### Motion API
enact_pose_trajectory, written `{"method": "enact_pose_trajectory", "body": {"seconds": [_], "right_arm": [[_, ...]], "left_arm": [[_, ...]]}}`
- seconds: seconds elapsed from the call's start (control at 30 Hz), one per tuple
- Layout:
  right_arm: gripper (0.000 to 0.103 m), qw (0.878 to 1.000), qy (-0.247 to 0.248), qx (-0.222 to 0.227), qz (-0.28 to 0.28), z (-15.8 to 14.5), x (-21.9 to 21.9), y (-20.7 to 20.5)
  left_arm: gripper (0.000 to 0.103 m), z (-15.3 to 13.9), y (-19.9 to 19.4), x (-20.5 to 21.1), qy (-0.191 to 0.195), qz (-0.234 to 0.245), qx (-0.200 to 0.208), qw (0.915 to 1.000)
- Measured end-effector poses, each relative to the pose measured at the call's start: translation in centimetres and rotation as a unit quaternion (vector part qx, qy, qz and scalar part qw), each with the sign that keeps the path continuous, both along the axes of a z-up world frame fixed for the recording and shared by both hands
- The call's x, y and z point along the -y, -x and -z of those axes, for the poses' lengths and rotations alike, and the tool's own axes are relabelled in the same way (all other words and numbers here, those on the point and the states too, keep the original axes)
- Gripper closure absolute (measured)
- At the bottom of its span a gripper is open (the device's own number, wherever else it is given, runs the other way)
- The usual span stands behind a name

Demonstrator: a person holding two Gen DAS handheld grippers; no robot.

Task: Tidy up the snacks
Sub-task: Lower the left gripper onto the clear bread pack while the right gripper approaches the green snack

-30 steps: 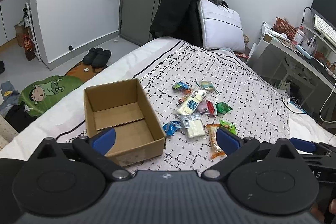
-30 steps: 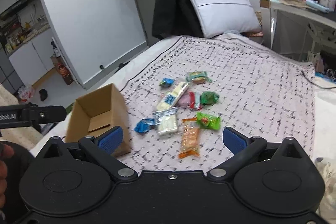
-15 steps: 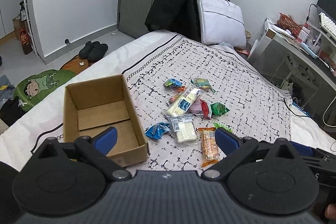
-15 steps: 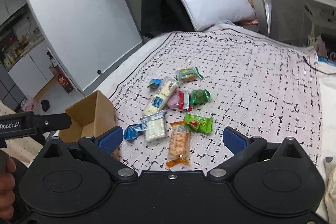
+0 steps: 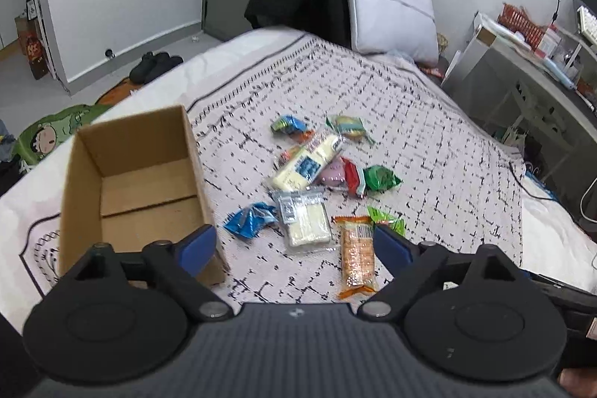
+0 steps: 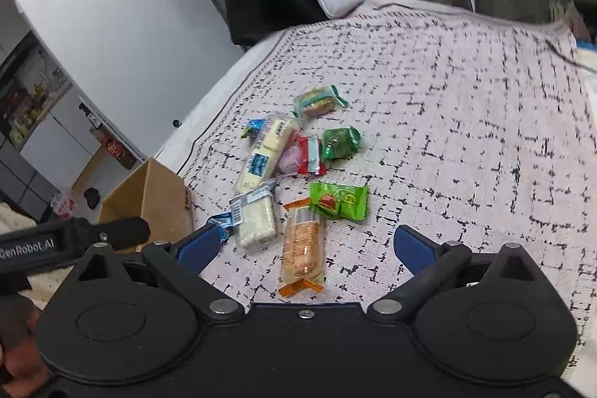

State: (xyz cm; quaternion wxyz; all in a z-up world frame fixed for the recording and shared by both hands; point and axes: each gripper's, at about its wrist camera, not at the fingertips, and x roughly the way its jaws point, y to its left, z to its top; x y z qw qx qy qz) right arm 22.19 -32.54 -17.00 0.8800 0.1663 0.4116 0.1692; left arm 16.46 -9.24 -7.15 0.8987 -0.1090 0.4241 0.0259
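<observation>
Both claws are empty: the left gripper (image 5: 294, 245) is closing on nothing, the right gripper (image 6: 304, 243) held wide. The cracker pack (image 6: 302, 245) should be straddled across its narrow width, then carried to the empty box (image 5: 130, 181).

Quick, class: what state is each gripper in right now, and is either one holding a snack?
Left gripper: open, jaws closing, nothing gripped; snacks lie on the bed beyond.
Right gripper: open, holding nothing; orange cracker pack lies below it.
</observation>
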Motion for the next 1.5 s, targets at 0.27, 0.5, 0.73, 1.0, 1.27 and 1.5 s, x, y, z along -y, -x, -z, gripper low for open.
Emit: {"method": "enact_pose_trajectory", "body": {"seconds": [0.27,0.5,0.73,1.0,1.27,1.5], "right_arm": [[0.021,0.998,-0.036,-0.036,0.024,2.6,1.1,-2.0],[0.026,0.996,-0.057,-0.066,0.033,4.5,1.8,-3.8],[0.026,0.993,-0.075,-0.089,0.028,6.1,1.5,-5.6],[0.026,0.990,-0.091,-0.101,0.038,7.8,1.4,-7.8],[0.026,0.991,-0.078,-0.098,0.042,8.7,0.9,-9.4],[0.025,0.994,-0.048,-0.088,0.044,8.8,-0.3,-10.2]], "left_arm": [[0.027,2.8,-1.9,1.7,0.014,0.003,-0.029,0.9995],[0.035,5.7,-3.6,2.9,0.023,0.004,-0.065,0.9976],[0.036,8.0,-5.7,3.0,0.026,-0.017,-0.076,0.9966],[0.036,10.2,-8.3,2.5,0.039,-0.039,-0.089,0.9945],[0.036,12.5,-10.7,2.2,0.048,-0.061,-0.102,0.9918],[0.036,14.2,-12.0,2.0,0.042,-0.068,-0.122,0.9894]]}}
